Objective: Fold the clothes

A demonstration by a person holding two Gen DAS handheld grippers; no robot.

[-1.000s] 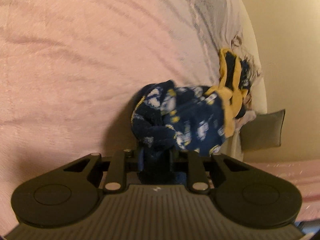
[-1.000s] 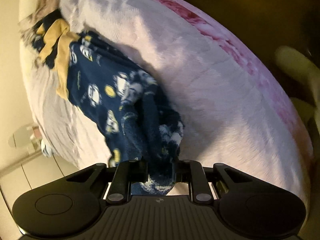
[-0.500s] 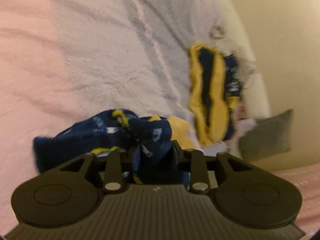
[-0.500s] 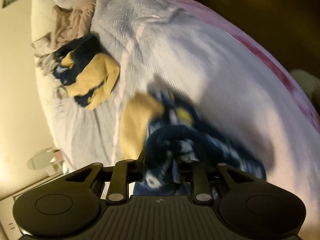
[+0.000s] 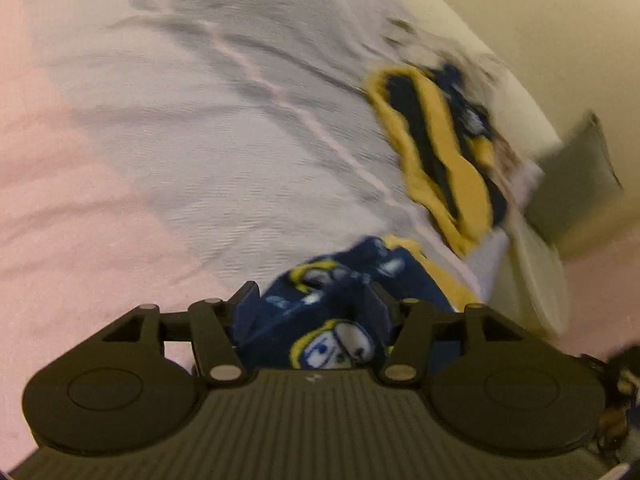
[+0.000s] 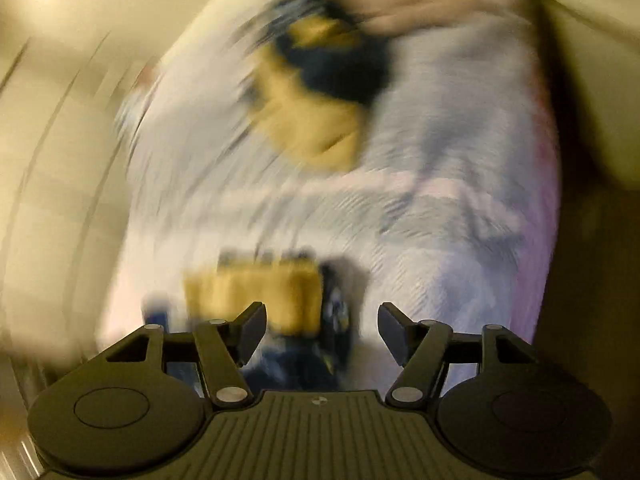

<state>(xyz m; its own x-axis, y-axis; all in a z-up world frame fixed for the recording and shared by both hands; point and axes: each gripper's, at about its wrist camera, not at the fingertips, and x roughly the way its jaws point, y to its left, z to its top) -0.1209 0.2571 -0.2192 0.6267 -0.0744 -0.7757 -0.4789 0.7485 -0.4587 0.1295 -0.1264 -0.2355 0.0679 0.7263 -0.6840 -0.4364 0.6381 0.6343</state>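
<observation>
Left and right wrist views, release of a folded garment. The left gripper and the right gripper have just been opening; a second ago both were clamped on the navy printed garment, carrying it over the bed. The left jaws now stand apart with navy cloth bunched between them, though whether the pads still press on it is unclear. The right jaws stand wide, and the cloth lies between them without touching the right-hand finger. Judged from this, the garment is being set down near the front edge of the bed and this fold is finishing.

In the blurred right view, the garment shows its yellow lining to the left and navy to the right, so its long axis appears to run left to right across the jaws; which end points where cannot be told. A second navy-and-yellow garment lies farther off, well apart, stretched near to far.
</observation>
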